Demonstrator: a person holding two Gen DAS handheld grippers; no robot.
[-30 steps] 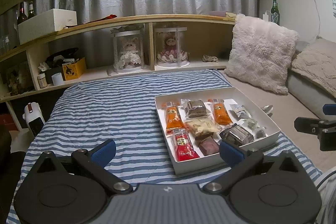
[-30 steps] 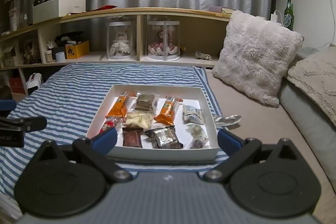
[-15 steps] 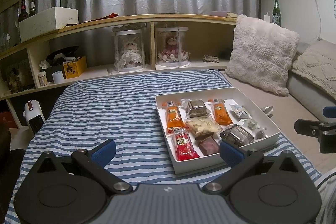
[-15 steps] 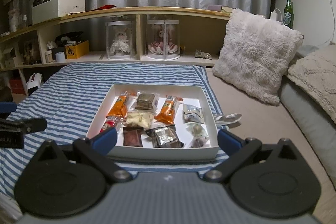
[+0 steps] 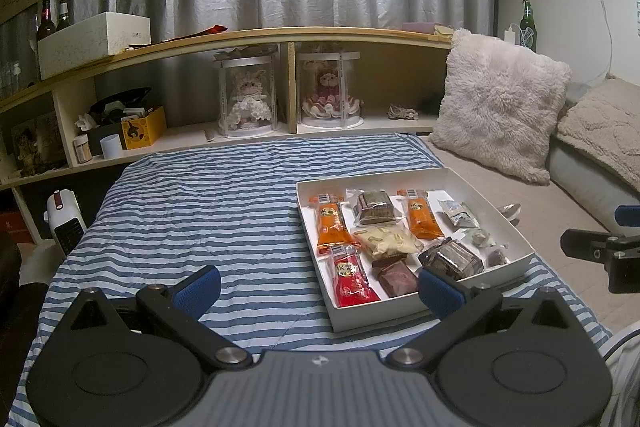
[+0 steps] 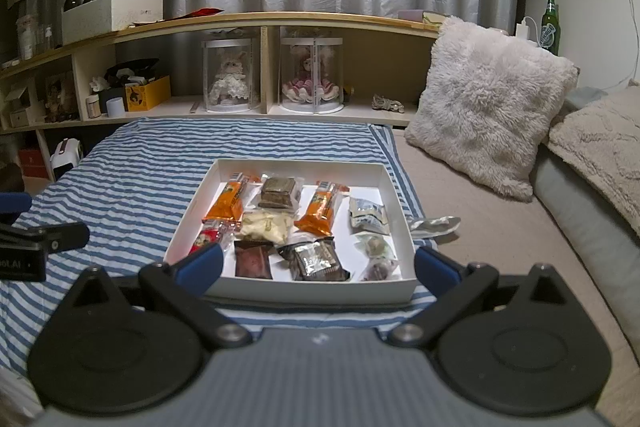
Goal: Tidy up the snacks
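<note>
A white box (image 5: 512, 225) (image 6: 312, 295) sits on the striped blanket and holds several snack packs: two orange packs (image 5: 331, 223) (image 6: 229, 202), a red pack (image 5: 353, 277), a cream pack (image 6: 267, 224), brown cakes (image 6: 279, 189) and small candies (image 6: 374, 246). My left gripper (image 5: 320, 287) is open and empty, near the box's front left corner. My right gripper (image 6: 316, 265) is open and empty, just in front of the box. A silver wrapper (image 6: 434, 225) lies right of the box.
The striped blanket (image 5: 200, 203) covers the bed. A wooden shelf (image 5: 248, 39) with doll cases (image 5: 250, 95) stands behind. Fluffy cushions (image 6: 488, 103) lean at the right. A white heater (image 5: 64, 223) stands at the left.
Both grippers have lifted and drifted very slightly; the box and snacks lie as before.
</note>
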